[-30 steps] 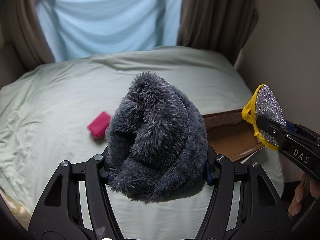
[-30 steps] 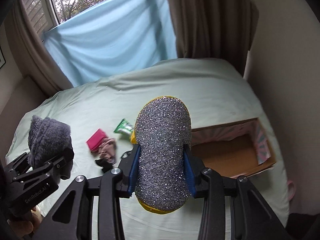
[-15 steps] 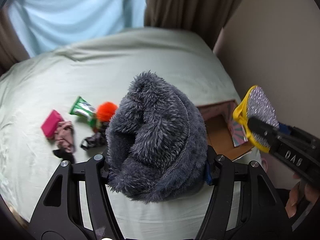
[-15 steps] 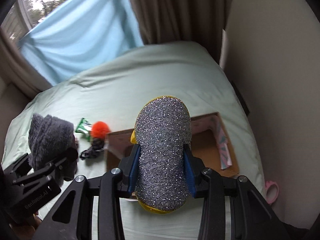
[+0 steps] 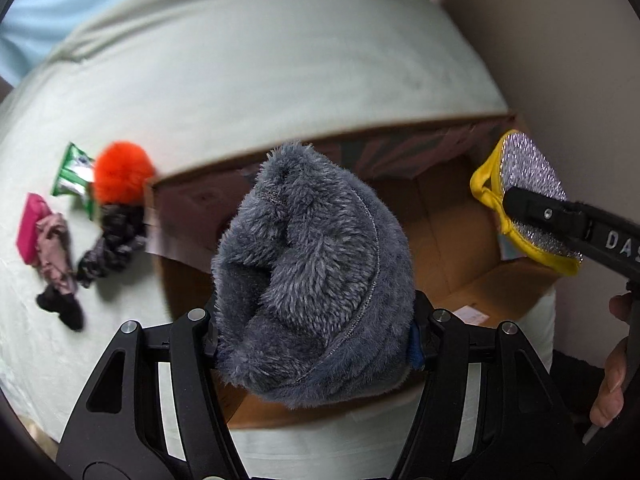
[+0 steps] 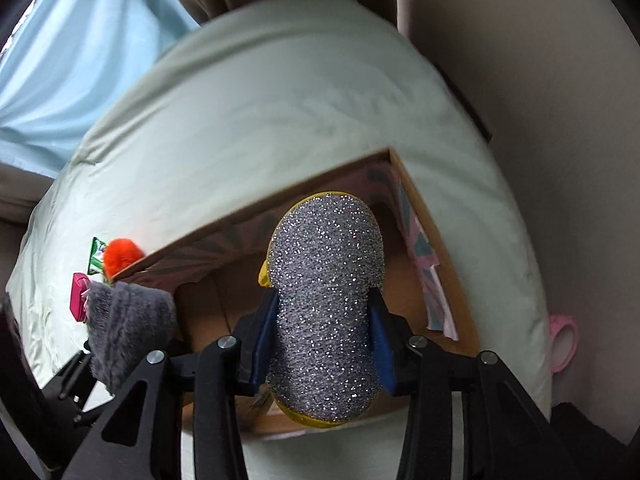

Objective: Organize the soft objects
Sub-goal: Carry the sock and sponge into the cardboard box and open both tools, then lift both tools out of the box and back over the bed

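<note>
My left gripper [image 5: 314, 344] is shut on a grey fluffy item [image 5: 316, 268] and holds it above the open cardboard box [image 5: 452, 240]. My right gripper [image 6: 324, 344] is shut on a silver glitter sponge with a yellow edge [image 6: 326, 300], also above the box [image 6: 452, 280]. The sponge shows at the right in the left wrist view [image 5: 528, 200]. The fluffy item shows at the left in the right wrist view [image 6: 128, 320]. The box's visible floor is bare brown cardboard.
Left of the box on the pale green bed [image 5: 280, 60] lie an orange pom-pom [image 5: 120, 172], a green packet [image 5: 74, 176], a pink item [image 5: 32, 228], and dark and pinkish scrunchies [image 5: 112, 240]. A beige wall [image 5: 560, 40] runs along the right. A pink object [image 6: 564, 340] lies off the bed edge.
Both grippers have moved forward and down, from over the bed to right above the box. Each still holds its item.
</note>
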`<state>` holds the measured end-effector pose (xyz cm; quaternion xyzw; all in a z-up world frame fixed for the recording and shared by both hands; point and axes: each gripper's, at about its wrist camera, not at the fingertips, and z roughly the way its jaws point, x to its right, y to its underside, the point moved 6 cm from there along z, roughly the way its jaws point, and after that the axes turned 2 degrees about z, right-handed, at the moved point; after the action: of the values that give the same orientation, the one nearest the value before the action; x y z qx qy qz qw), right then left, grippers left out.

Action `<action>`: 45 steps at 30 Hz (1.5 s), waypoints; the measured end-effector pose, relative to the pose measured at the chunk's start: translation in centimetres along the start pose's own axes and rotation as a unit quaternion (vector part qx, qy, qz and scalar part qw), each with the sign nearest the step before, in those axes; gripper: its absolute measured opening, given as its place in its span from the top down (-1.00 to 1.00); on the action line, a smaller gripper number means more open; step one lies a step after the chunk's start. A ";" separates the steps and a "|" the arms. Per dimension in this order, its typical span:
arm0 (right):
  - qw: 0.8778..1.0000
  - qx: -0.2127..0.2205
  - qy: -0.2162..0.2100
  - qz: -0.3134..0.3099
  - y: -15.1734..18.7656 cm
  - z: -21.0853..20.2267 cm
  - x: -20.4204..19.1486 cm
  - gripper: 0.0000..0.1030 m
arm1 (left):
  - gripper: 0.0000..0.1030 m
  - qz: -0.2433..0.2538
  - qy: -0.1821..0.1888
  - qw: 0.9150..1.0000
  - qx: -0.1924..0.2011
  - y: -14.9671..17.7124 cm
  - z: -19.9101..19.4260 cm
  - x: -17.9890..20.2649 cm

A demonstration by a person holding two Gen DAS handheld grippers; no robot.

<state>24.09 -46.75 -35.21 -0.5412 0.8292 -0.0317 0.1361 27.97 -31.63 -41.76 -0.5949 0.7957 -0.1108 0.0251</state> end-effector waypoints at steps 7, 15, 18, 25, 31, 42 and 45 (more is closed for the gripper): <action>0.998 -0.047 -0.028 0.022 0.3 3.5 1.0 0.14 | -0.25 0.020 -0.010 0.999 -0.030 0.4 2.5 1.3; 0.998 -0.054 -0.043 -0.003 0.1 4.0 0.6 -0.98 | -0.99 0.052 -0.054 0.997 -0.013 0.6 1.2 1.2; 0.997 -0.053 -0.056 0.010 0.3 3.9 1.8 -0.98 | -0.99 0.045 -0.046 0.998 -0.015 0.9 0.8 1.0; 0.999 -0.025 -0.044 -0.005 0.6 1.3 2.0 -0.98 | -0.99 0.037 -0.031 0.999 0.003 1.0 -1.8 0.8; 0.999 0.012 -0.043 -0.024 0.6 -3.7 0.3 -0.98 | -0.99 0.036 -0.027 0.998 0.043 0.7 -6.7 0.3; 0.987 0.122 -0.049 -0.095 3.4 -15.9 -6.6 -0.98 | -0.99 -0.004 -0.027 0.989 0.148 3.7 -20.2 -3.6; 0.980 0.146 -0.057 -0.124 5.0 -18.6 -9.0 -0.98 | -0.99 -0.019 -0.038 0.984 0.175 5.4 -23.5 -5.8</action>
<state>18.17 -38.26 -16.63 -0.6155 0.7329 -0.1380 0.2551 20.51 -21.25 -20.49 -0.6002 0.7512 -0.2260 0.1565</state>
